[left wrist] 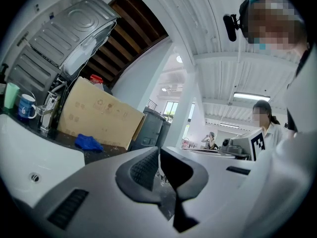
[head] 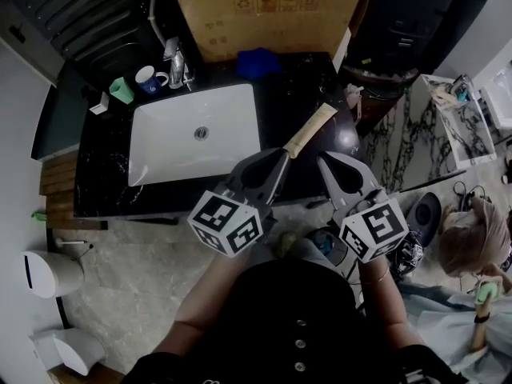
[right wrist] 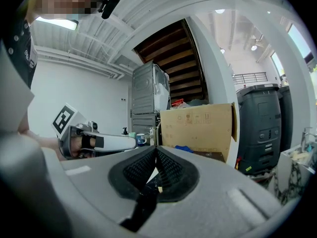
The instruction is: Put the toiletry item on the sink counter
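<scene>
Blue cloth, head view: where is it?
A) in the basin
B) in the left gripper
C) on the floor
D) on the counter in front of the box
D: the blue cloth lies on the dark counter just in front of the box, to the right of the basin.

Your toiletry item (head: 311, 129) is a long, slim, tan piece with a paler far end. It shows over the sink counter (head: 298, 94), a black stone top with pale veining, just right of the white basin. It runs on a diagonal, its far end pointing toward the counter's right edge and its near end hidden behind the tip of your left gripper (head: 282, 154). You can't tell from above whether it rests on the stone.
</scene>
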`<state>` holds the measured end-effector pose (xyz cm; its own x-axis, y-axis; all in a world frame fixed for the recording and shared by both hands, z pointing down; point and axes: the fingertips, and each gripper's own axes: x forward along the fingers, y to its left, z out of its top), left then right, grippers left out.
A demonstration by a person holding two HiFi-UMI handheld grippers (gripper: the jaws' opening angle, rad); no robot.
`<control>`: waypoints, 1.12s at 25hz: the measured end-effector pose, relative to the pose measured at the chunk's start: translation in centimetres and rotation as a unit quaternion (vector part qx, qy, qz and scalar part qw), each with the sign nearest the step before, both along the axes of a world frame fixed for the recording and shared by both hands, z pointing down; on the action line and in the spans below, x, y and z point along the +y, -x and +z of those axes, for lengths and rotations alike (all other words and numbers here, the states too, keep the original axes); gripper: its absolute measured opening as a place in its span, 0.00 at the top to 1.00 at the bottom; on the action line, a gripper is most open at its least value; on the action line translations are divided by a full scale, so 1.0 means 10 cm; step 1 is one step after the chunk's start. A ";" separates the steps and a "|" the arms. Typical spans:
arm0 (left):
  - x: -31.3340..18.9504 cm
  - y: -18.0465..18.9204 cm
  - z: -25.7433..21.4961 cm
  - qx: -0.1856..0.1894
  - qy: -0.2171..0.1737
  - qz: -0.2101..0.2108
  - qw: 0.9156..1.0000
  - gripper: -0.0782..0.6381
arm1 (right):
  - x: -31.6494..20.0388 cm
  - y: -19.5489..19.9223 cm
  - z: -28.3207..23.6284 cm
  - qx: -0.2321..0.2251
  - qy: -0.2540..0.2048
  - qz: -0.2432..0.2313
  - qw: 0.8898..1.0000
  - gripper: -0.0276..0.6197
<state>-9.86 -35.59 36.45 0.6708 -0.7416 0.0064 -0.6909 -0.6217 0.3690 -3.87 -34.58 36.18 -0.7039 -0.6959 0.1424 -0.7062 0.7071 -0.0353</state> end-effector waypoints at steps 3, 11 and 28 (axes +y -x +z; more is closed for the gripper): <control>0.02 -0.04 0.01 -0.001 0.002 0.005 1.000 0.86 | 0.01 -0.02 0.01 0.007 0.000 -0.005 1.000 0.95; 0.07 -0.15 0.02 0.005 0.007 0.019 1.000 0.86 | 0.00 0.02 -0.06 0.031 -0.010 -0.037 0.999 0.95; 0.04 -0.08 0.01 0.003 0.007 0.003 1.000 0.86 | 0.07 0.12 0.01 0.086 -0.018 -0.085 0.992 0.95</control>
<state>-9.04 -35.19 36.54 0.6758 -0.7370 0.0123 -0.6842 -0.6210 0.3824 -5.05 -33.84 36.30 -0.7796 -0.5751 0.2480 -0.5693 0.8158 0.1022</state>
